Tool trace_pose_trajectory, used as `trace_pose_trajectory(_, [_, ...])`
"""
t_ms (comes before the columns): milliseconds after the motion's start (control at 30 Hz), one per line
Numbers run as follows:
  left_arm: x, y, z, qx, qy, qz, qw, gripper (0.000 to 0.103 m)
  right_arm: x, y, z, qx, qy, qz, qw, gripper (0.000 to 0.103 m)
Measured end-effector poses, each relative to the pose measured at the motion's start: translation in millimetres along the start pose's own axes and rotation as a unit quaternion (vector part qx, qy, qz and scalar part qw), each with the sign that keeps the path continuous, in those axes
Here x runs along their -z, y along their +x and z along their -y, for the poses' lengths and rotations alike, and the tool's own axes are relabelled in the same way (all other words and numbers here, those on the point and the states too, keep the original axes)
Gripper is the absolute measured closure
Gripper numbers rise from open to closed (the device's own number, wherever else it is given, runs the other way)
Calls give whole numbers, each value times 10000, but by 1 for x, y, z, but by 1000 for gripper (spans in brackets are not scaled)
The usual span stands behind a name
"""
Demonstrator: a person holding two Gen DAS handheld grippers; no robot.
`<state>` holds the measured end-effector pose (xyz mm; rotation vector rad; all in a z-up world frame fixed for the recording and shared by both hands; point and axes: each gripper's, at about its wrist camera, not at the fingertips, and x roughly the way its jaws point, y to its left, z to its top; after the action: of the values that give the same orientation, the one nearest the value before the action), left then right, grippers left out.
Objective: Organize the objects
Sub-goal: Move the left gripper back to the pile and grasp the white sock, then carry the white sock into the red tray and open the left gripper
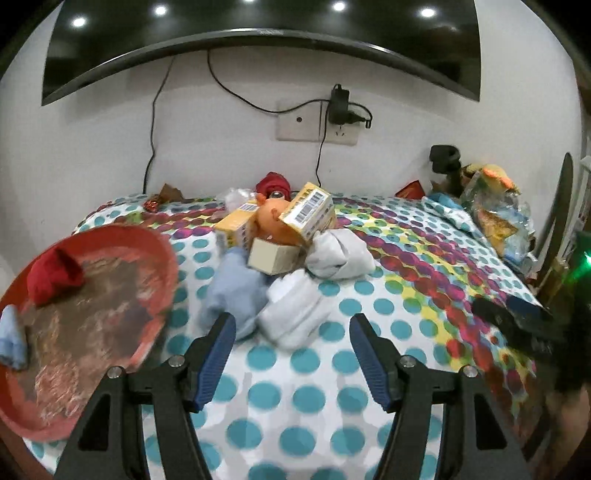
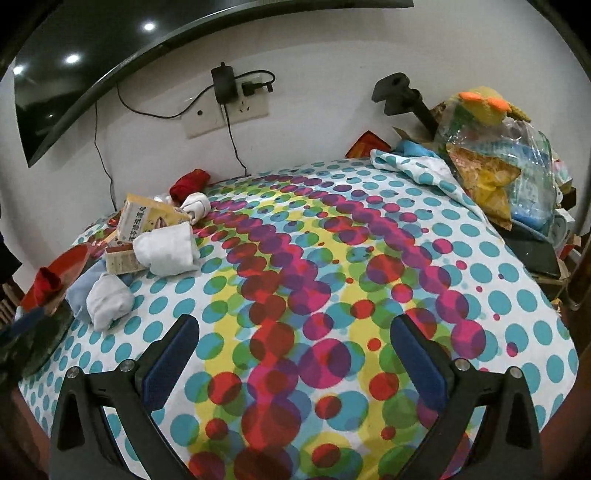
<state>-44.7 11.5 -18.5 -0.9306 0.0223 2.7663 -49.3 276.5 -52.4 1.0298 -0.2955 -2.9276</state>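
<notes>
A heap lies on the dotted tablecloth (image 1: 317,398): yellow boxes (image 1: 308,212), an orange toy (image 1: 275,221), a beige box (image 1: 271,256), a light blue sock roll (image 1: 234,288) and two white sock rolls (image 1: 295,314) (image 1: 338,254). A red basin (image 1: 122,321) at the left holds a red sock roll (image 1: 55,275) and a pale blue one (image 1: 13,341). My left gripper (image 1: 291,325) stands open, just short of the nearest white roll, holding nothing. My right gripper (image 2: 293,328) is open over bare cloth (image 2: 332,258); the heap (image 2: 162,247) and the basin (image 2: 70,264) lie to its left.
A TV (image 1: 258,22) hangs on the wall above a socket with a charger (image 1: 340,105) and cables. Bags and a plush toy (image 2: 495,155) crowd the table's far right corner beside a black stand (image 2: 400,98). A red sock roll (image 1: 273,184) sits at the back.
</notes>
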Motion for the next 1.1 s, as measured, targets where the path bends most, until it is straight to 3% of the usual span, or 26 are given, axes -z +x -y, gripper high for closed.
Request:
trace_pose_trajectory(233, [-17,50,19,-407,219,-375,9982,37,2,-4,4,-188,14,65,9998,0])
trace_pose_trajectory(400, [-18,84,13,-607,93,-983,9933,38,2,-5,4,-292,91,69,9995,0])
trace_pose_trajectory(500, [-18,87,11,-677,47,-1002,9927,47,4,-4,2,-365,124,39,9993,0])
trace_pose_trajectory(667, [-15,80,10,-545,53,-998,9935,55,5,-5,-5,-379,39,33,9993,0])
trace_pose_trajectory(1100, [-33,2,28,168,184,-432,9988,56,6,-10,-7,-376,30,69,9993,0])
